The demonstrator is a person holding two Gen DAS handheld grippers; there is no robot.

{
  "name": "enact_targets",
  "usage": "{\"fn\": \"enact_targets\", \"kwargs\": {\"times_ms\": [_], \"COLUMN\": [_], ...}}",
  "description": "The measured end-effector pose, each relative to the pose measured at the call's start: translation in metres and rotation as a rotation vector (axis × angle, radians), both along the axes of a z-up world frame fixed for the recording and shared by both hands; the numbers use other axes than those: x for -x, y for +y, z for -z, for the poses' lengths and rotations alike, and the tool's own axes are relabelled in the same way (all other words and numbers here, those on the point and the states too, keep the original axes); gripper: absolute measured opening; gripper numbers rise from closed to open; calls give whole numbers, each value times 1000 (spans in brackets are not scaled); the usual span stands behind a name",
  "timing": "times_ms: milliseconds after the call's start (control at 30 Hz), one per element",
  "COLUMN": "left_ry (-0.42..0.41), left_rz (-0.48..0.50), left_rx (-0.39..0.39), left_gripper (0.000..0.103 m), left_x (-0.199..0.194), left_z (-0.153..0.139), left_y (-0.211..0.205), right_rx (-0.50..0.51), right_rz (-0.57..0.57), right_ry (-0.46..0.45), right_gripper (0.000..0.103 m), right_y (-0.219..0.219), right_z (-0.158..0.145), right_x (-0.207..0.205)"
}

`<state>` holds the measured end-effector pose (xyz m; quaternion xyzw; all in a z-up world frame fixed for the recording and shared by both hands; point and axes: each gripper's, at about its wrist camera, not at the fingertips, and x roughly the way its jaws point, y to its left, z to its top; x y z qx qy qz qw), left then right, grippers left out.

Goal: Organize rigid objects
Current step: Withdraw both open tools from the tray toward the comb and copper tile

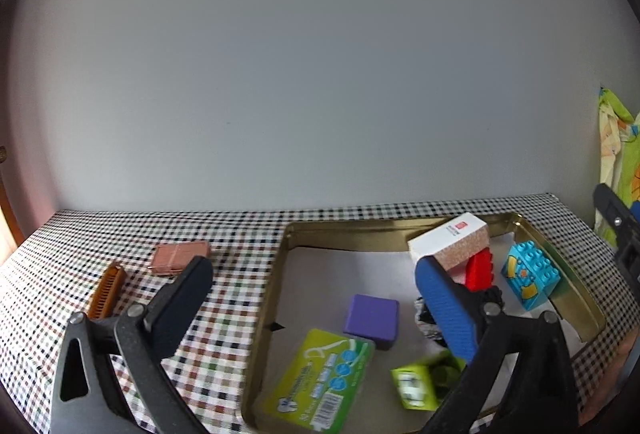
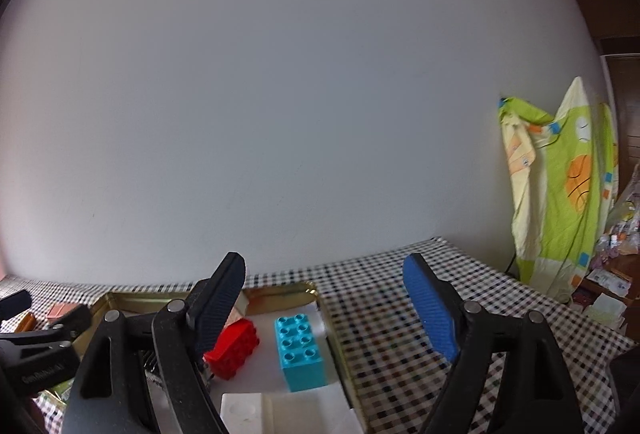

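Left gripper (image 1: 316, 298) is sitting spread wide and empty over the shallow gold metal tray (image 1: 400, 230), purple square block (image 1: 372, 320) lying right between its fingers; I'd be heading for the pink rectangular case (image 1: 180, 256) on the checkered table (image 1: 240, 234) next. Right gripper (image 2: 324, 306) is hanging open too, holding nothing, with the turquoise studded brick (image 2: 300, 350) resting in the tray below it.

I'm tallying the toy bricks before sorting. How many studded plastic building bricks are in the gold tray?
2. The red studded brick lies beside the turquoise studded brick, which stands near the right wall of the gold metal tray. Others may be hidden behind the grippers.
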<state>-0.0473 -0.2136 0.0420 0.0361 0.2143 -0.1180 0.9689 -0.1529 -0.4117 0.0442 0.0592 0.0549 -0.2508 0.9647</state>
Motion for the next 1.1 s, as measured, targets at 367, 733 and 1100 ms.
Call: {"fn": "enact_targets", "kwargs": {"times_ms": [367, 733, 1100], "left_ry": [-35, -56, -35], "left_rz": [-81, -75, -145], "left_rx": [-57, -119, -111], "left_gripper": [103, 103, 103], "left_x": [5, 7, -16], "left_z": [5, 9, 12], "left_y": [37, 73, 122], "right_rx": [24, -36, -19], "right_rz": [109, 186, 142], "right_ry": [-72, -76, -42], "right_gripper": [83, 83, 83], "right_y": [2, 7, 56], "right_z": [-6, -4, -3], "right_x": [18, 31, 21]}}
